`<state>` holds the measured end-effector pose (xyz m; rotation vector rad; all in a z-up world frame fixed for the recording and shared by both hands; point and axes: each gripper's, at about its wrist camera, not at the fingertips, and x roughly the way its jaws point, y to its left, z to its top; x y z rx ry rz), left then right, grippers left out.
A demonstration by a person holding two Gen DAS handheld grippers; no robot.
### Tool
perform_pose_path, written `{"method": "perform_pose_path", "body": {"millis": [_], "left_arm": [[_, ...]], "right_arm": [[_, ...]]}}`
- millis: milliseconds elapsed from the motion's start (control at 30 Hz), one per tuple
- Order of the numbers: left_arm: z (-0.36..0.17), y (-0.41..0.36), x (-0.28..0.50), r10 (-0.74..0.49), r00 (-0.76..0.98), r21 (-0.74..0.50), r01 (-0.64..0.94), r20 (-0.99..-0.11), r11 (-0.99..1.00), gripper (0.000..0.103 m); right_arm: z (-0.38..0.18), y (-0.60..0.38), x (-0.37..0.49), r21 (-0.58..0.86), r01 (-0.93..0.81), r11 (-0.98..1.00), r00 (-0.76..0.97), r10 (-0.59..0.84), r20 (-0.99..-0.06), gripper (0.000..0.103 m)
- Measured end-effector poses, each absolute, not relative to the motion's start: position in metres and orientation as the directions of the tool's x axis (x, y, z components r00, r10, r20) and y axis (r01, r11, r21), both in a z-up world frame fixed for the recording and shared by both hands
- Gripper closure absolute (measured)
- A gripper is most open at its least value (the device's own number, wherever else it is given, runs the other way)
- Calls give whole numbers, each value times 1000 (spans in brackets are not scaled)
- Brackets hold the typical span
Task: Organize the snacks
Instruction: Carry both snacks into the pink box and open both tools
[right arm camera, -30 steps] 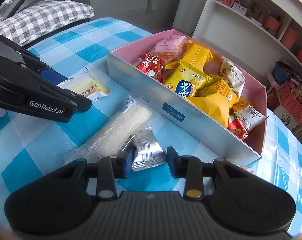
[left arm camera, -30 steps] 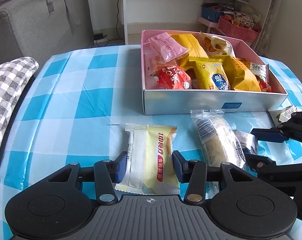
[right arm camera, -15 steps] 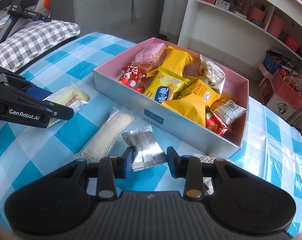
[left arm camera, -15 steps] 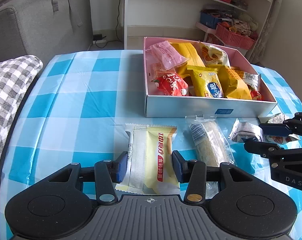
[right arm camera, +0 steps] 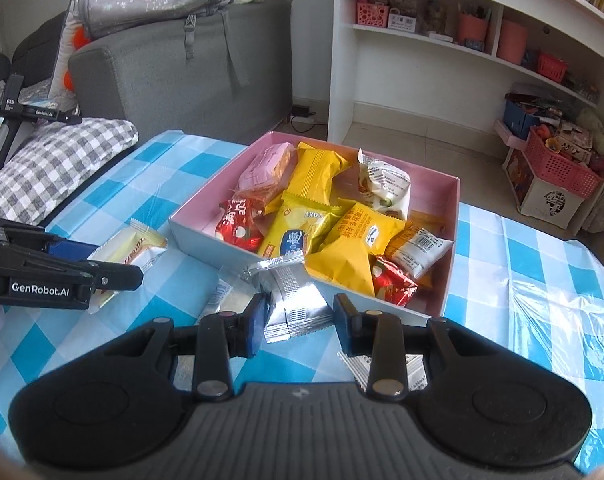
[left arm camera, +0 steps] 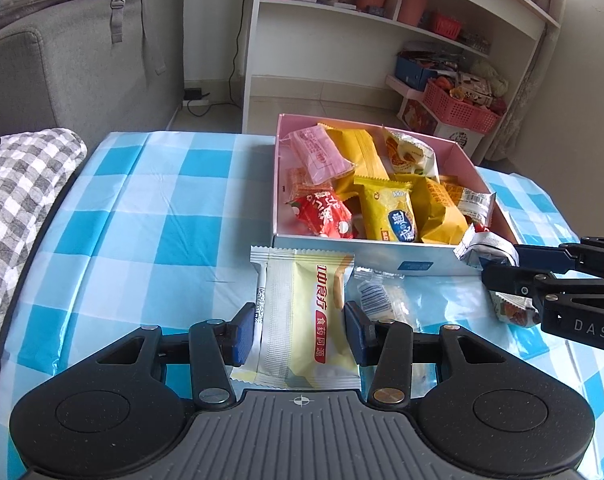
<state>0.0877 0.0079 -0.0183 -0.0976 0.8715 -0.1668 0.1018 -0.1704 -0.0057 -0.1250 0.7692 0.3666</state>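
My left gripper (left arm camera: 298, 328) is shut on a pale yellow and white snack packet (left arm camera: 306, 312), held above the blue checked tablecloth just in front of the pink box (left arm camera: 382, 257). The box holds several yellow, red and pink snack bags. My right gripper (right arm camera: 300, 320) is shut on a silver foil packet (right arm camera: 294, 300) and hangs at the box's near wall (right arm camera: 206, 236). From the left wrist view the right gripper (left arm camera: 498, 268) shows at the right with the foil packet (left arm camera: 486, 248). From the right wrist view the left gripper (right arm camera: 110, 262) and its yellow packet (right arm camera: 142, 244) show at the left.
A clear-wrapped long snack (left arm camera: 378, 300) lies on the cloth between the grippers. A small red and white packet (left arm camera: 510, 308) lies under the right gripper. A checked cushion (left arm camera: 18, 200) and grey sofa (left arm camera: 82, 60) stand left, a white shelf (right arm camera: 442, 60) with pink baskets behind.
Both grippers have risen, each with its packet lifted off the cloth. The right gripper has rolled and carried the foil packet closer to the box's front wall.
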Motion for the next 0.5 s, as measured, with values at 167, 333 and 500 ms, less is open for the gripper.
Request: {"method": "perform_pose_path", "body": {"millis": [167, 333, 500], "left_arm": [[-9, 6, 93, -185, 672, -149, 112, -717, 982, 59], [-2, 7, 107, -188, 675, -179, 85, -713, 980, 59], [8, 6, 133, -202, 677, -194, 89, -708, 977, 59]], "right_arm": [[1, -178, 108, 30, -317, 948, 694, 253, -674, 70], [3, -191, 123, 58, -249, 967, 712, 224, -665, 70], [2, -207, 145, 93, -168, 981, 720, 187, -669, 70]]}}
